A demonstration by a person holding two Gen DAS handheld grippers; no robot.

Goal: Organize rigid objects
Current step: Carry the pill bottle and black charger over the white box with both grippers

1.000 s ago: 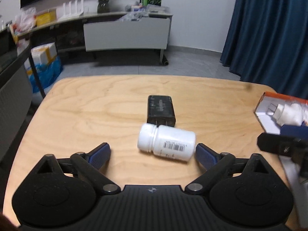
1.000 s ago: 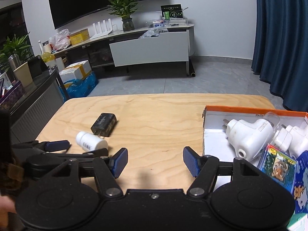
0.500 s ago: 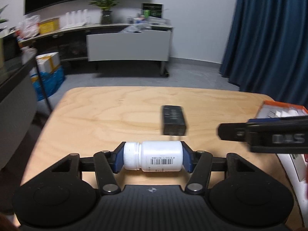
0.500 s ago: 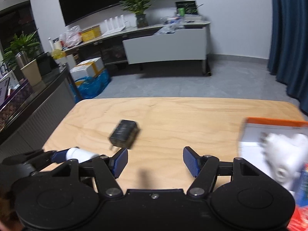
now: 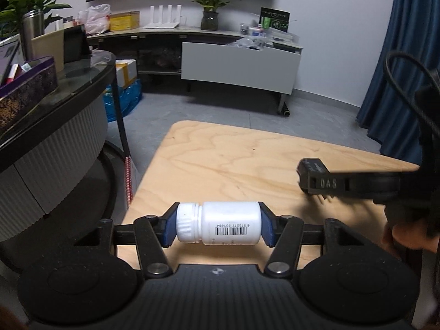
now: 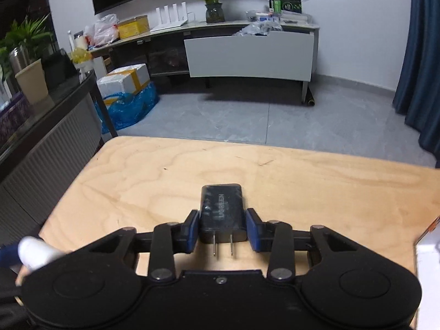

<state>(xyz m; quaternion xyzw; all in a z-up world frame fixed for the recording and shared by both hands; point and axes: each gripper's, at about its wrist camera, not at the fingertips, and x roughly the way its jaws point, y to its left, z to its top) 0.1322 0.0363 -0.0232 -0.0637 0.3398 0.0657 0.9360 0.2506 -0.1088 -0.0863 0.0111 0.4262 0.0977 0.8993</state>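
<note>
Left gripper [image 5: 218,227] is clamped on the bottle [image 5: 218,223], end to end: one pad on the cap, one on the base, bottle lying sideways across the jaws. It hangs over the table's [image 5: 247,165] near left corner; can't tell if it's clear of the wood.

Right gripper [image 6: 222,229] has its pads at both sides of the charger [image 6: 222,211], at the prong end, prongs pointing back at you. The pads look in contact, so I read it as gripped. Charger sits mid-table, apparently flat on the wood.

Handling, as I judge it:
- Bottle: rigid plastic, probably light, smooth and round. An end-to-end hold stops it rolling, but the cap end is narrower, so it could pivot if you swing fast. Keep the squeeze steady.
- Charger: hard, dense little block with glossy sides, so likely slippery. You're holding near the prong end, with most of the body out ahead of the pads. Expect the nose to droop on lift. A mid-body grip would be safer. Keep the prongs off anything.

The box [image 6: 429,253] edge shows at the table's right side, which is the likely drop spot for both.
</note>
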